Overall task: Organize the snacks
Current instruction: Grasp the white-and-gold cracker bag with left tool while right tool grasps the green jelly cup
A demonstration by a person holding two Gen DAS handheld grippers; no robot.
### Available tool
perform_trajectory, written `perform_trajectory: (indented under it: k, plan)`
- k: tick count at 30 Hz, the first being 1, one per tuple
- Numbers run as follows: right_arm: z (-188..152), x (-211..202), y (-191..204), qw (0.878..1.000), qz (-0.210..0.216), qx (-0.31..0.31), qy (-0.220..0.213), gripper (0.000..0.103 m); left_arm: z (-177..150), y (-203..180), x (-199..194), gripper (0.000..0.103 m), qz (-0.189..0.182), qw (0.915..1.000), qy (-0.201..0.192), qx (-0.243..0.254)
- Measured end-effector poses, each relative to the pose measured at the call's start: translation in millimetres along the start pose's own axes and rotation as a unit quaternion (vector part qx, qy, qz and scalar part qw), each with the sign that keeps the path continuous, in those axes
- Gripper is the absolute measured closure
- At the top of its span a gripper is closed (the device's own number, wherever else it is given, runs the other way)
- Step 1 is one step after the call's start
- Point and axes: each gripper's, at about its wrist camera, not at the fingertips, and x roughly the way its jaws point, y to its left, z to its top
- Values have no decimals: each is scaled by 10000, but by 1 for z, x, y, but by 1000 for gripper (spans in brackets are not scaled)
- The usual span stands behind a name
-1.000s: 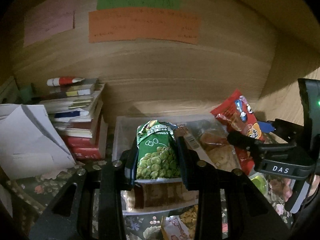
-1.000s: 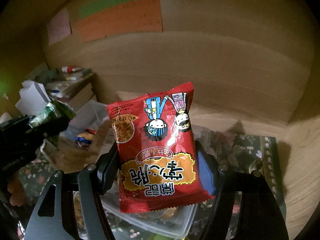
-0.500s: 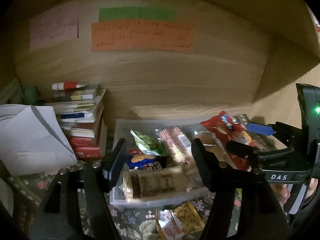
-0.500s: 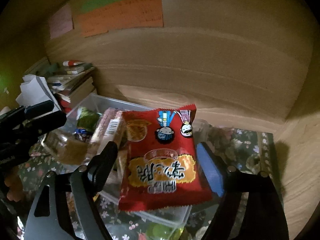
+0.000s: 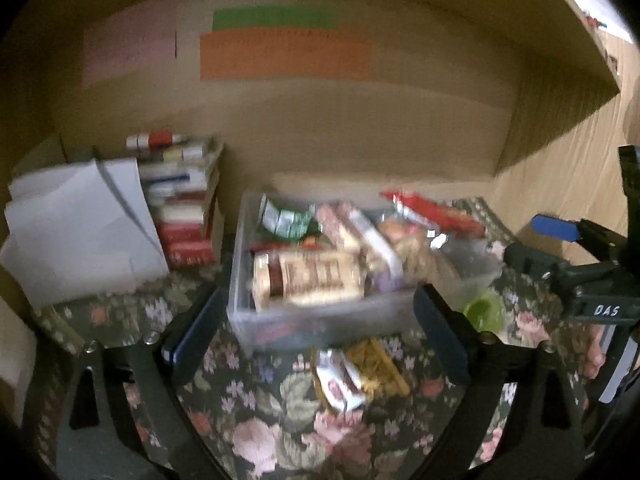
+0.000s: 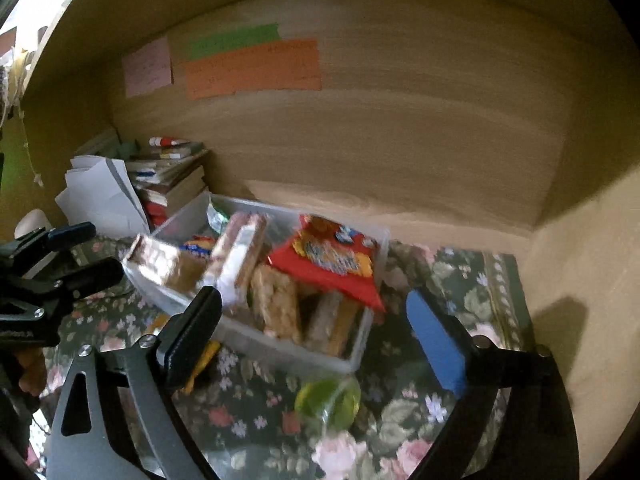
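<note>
both grippers hang wide open with nothing between their fingers. ahead of the left gripper point(image 5: 316, 328) sits the clear plastic bin point(image 5: 320, 320), heaped with packets: the green pea bag point(image 5: 286, 220) at its far left, a brown biscuit roll point(image 5: 308, 278) along the near wall, and the red noodle packet point(image 5: 432, 212) at the far right. the right gripper point(image 6: 316, 332) looks at the same bin from the other side, where the red packet lies tilted on top of the pile, its lower corner reaching over the near right rim.

two snacks are not in the bin: a small yellow-and-white packet point(image 5: 358, 372) on the floral cloth point(image 5: 260, 440) just in front of the left gripper, between its fingers and the bin, and a green jelly cup point(image 6: 328, 400) just ahead of the right gripper, below the bin's corner.

the likely trouble is the overfull heap. the red packet looks loosely perched, so a nudge to the bin or another packet pushed in could slide it off onto the cloth. the jelly cup is round and may roll or squirt out of a pinch.

both views are smeared, so print on the packets is unreadable, and what lies under the top layer is hidden. the notes point(image 5: 286, 56) on the wooden back panel cannot be read.
</note>
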Motion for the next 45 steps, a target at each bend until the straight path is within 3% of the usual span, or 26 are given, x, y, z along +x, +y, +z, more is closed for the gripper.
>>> perform_trajectory:
  k: [15, 22, 26, 31, 45]
  plan:
    - [-63, 38, -22, 9939, 41, 477, 994, 12, -56, -25, 54, 7, -52, 9944, 1036, 187]
    - [-69, 56, -10, 9904, 313, 302, 1309, 38, -60, -41, 69, 8, -258, 9917, 1198, 381]
    - [-72, 60, -7, 9900, 203, 220, 1380, 54, -64, -45, 81, 28, -263, 9876, 1475, 459]
    - [-74, 48, -12, 9915, 273, 361, 1224, 62, -65, -42, 74, 43, -264, 9900, 1328, 389]
    - [-71, 16, -9, 9950, 329, 254, 911, 65, -54, -31, 1, 46, -438, 9961, 685, 355]
